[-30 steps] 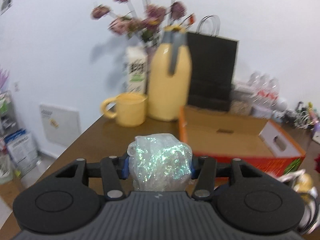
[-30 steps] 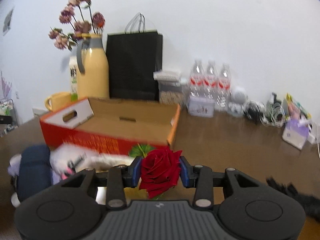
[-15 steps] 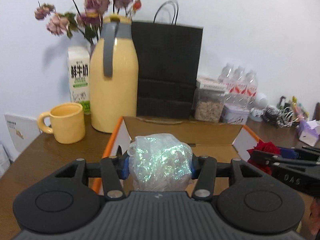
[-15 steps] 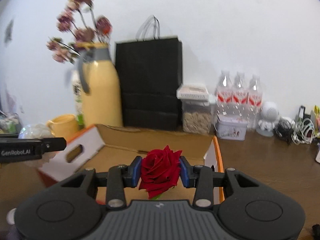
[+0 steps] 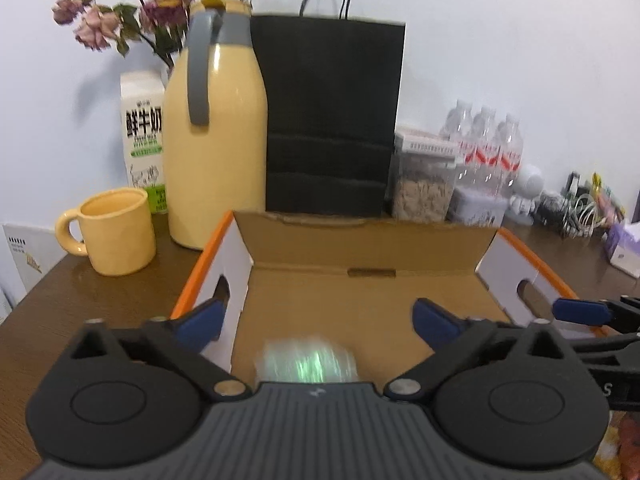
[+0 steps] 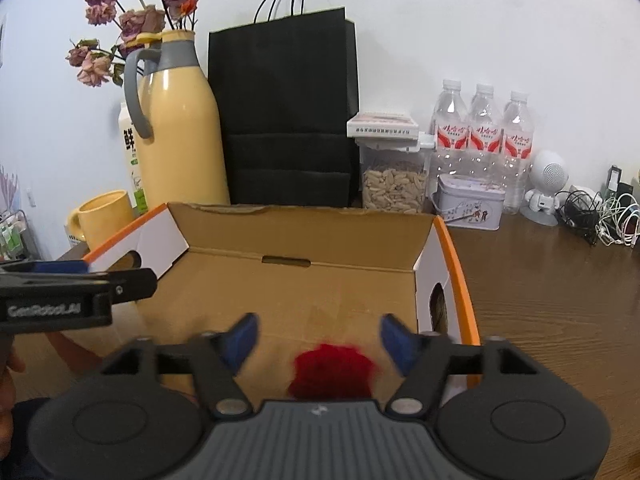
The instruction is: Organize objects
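Cardboard box point(image 5: 360, 248) below both tongs: iridescent wad point(image 5: 308, 364) between opening left tongs point(image 5: 316, 320), untouched; red rose point(image 6: 332, 372) blurred between opening right tongs point(image 6: 320, 336), untouched.

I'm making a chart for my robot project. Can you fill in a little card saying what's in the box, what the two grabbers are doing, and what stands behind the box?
box: open cardboard box, orange outside
left gripper: jaws opening, shiny wrapped bundle blurred below, pads clear of it
right gripper: jaws opening, red rose blurred below, pads clear of it
behind box: yellow jug, black paper bag, water bottles
left of box: yellow mug
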Motion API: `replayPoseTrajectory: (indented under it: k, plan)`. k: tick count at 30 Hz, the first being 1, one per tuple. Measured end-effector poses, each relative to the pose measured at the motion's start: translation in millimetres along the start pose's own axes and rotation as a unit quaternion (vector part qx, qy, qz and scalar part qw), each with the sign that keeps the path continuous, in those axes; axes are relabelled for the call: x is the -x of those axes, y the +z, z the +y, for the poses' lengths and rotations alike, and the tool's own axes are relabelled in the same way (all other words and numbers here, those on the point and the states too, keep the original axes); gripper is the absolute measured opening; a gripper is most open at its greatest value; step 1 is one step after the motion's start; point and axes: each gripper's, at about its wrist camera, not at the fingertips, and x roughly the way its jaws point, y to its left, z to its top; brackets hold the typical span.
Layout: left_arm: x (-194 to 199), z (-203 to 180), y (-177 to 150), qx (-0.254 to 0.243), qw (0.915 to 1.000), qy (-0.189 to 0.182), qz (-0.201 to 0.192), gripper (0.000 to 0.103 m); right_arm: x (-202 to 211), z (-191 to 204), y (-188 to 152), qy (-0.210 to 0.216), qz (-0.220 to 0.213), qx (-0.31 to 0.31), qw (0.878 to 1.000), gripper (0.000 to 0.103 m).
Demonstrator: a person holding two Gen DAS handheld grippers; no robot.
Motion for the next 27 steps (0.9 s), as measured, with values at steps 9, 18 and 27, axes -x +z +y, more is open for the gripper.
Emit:
replayPoseTrajectory:
  k: [9,18,27]
  plan:
    - [15.0,1.4,5.8,0.015,0.9996,0.002,-0.025,0.103,17.7,-2.4,2.7,-0.009,-0.047,-0.005,0.999,0.103]
    - [44.5,2.9,13.5,0.020,0.9983,0.008,-0.055,0.103,49.7,-2.8,9.6,-0.015,-0.090,0.000,0.996,0.103]
    - [80.5,11.9,5.4,0.020,0.9984,0.010,-0.051,0.103,89.9,-14.1,0.3,-0.030,-0.097,0.008,0.995,0.103]
